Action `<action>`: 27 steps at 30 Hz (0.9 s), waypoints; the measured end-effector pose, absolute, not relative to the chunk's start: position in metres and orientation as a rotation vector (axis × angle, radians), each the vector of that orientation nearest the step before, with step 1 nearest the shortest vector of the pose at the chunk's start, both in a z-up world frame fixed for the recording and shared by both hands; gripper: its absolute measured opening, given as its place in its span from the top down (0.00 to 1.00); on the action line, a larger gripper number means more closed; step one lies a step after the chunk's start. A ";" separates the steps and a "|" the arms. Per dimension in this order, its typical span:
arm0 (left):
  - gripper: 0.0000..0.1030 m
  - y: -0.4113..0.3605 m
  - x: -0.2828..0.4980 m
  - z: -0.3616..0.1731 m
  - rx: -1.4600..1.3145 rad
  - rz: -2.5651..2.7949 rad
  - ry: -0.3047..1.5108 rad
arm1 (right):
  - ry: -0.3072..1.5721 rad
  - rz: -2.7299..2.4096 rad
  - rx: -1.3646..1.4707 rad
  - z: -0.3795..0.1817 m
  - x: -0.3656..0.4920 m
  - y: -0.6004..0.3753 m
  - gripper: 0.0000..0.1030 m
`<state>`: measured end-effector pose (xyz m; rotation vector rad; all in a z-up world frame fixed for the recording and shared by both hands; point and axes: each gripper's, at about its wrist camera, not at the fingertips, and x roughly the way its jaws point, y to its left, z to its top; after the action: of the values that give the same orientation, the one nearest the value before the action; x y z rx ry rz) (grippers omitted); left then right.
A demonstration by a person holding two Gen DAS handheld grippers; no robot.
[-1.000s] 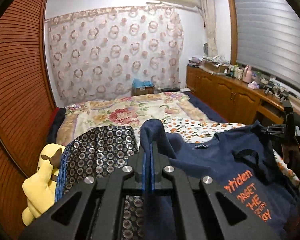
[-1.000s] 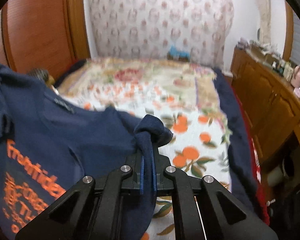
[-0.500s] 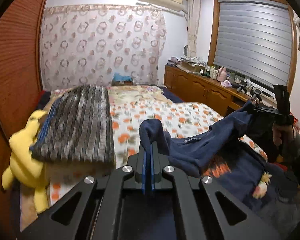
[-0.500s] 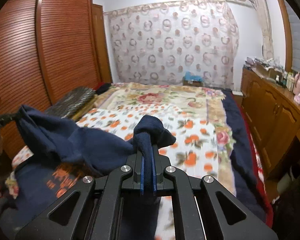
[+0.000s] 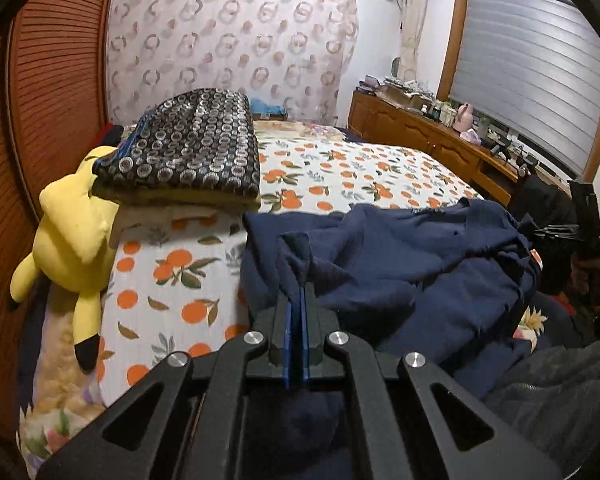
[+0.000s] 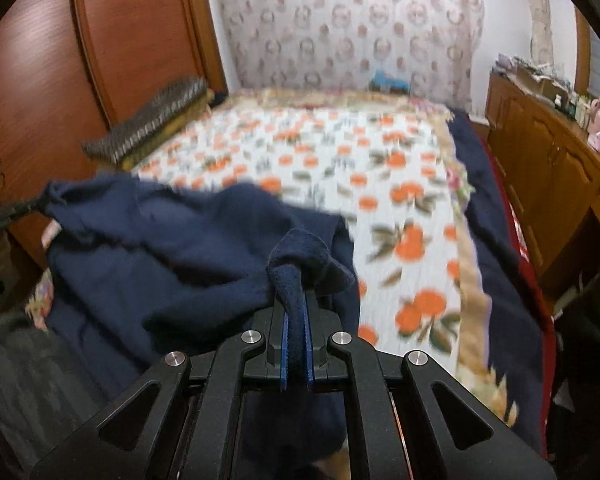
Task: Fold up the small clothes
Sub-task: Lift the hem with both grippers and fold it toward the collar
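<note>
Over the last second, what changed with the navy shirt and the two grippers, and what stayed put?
The navy T-shirt went from held up flat, orange print showing, to lowered onto the orange-print bedspread, bunched, print no longer visible. Nothing was released: the left gripper and right gripper stay shut on its fabric. The folded patterned blanket and yellow plush lie as before.

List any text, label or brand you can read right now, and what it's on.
None can be read.
The navy shirt shows only plain fabric; any print is hidden in its folds.
Its neck label is too small to read.
The items on the wooden counter are too small and blurred.
</note>
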<state>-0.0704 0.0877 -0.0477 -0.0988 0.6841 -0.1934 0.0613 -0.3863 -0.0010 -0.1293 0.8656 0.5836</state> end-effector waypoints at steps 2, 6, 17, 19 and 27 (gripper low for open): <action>0.99 0.090 -0.070 -0.050 -0.094 -0.193 0.697 | 0.878 0.575 -0.129 -0.004 0.059 -0.388 0.96; 0.90 0.092 -0.070 -0.046 -0.078 -0.191 0.696 | 0.857 0.559 -0.136 0.006 0.062 -0.390 0.91; 0.43 0.106 -0.046 -0.021 -0.062 -0.158 0.640 | 0.726 0.505 -0.191 0.042 0.076 -0.393 0.69; 0.43 0.107 -0.034 -0.020 -0.057 -0.152 0.629 | 0.724 0.501 -0.202 0.039 0.086 -0.391 0.65; 0.43 0.121 0.038 -0.037 -0.071 -0.109 0.690 | 0.790 0.506 -0.183 0.006 0.139 -0.373 0.60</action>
<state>0.0381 0.1215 -0.0370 -0.0714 0.6902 -0.1089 0.1388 -0.3731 0.0058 -0.1834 0.7899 0.5055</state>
